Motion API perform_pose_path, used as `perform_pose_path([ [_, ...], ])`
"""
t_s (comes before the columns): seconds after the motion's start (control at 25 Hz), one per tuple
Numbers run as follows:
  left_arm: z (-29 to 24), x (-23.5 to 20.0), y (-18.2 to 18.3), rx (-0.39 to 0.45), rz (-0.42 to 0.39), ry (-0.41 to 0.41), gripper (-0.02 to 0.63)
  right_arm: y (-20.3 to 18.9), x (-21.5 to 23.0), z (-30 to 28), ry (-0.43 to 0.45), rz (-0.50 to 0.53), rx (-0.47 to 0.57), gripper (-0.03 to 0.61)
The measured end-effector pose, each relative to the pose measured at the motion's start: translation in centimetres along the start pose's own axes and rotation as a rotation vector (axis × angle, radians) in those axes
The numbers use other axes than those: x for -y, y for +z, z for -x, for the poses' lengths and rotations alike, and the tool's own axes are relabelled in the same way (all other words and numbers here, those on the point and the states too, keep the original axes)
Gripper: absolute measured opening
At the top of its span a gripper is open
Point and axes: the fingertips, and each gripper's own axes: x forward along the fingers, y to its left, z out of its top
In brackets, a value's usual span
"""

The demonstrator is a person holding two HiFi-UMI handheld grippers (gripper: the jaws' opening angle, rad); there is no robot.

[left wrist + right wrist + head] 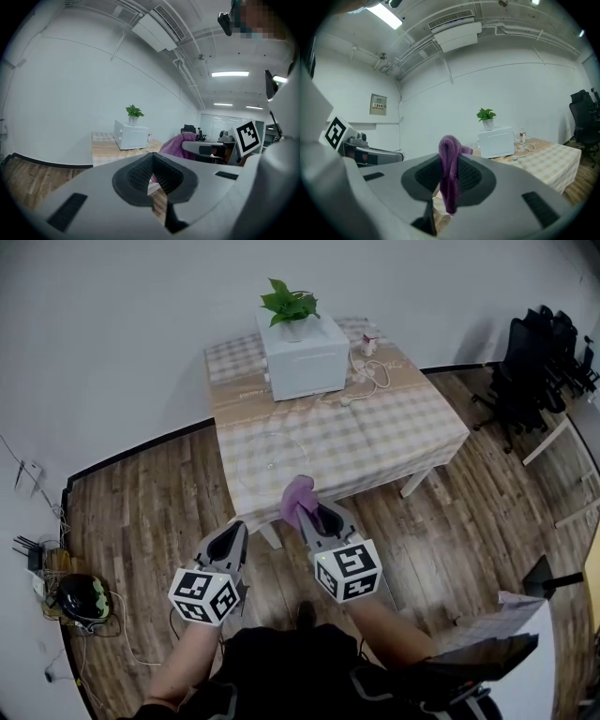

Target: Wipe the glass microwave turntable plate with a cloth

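Note:
The clear glass turntable plate [272, 454] lies flat on the checkered table [412, 418], near its front left corner. Both grippers hover above the wood floor, short of the table's front edge. My right gripper [309, 512] is shut on a purple cloth [298, 498], which bunches up above the jaws and hangs down between them [449, 159]. My left gripper [236, 529] is beside it on the left, its jaws shut with nothing between them [152, 157]. The cloth [177, 144] also shows in the left gripper view.
A white microwave [302, 357] with a potted plant [289, 302] on top stands at the table's back. A white cable [370, 376] and a small bottle [369, 341] lie to its right. Black chairs [534, 362] stand far right, and a helmet [82, 598] lies on the floor at left.

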Motion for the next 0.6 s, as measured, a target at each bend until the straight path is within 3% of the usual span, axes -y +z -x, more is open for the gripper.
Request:
perform_pose_path([
  [0.6, -4.8, -1.3, 0.8, -0.016, 0.004, -0.018, 0.002, 1.0, 3.8, -3.1, -0.03, -0.002, 0.01, 0.072],
])
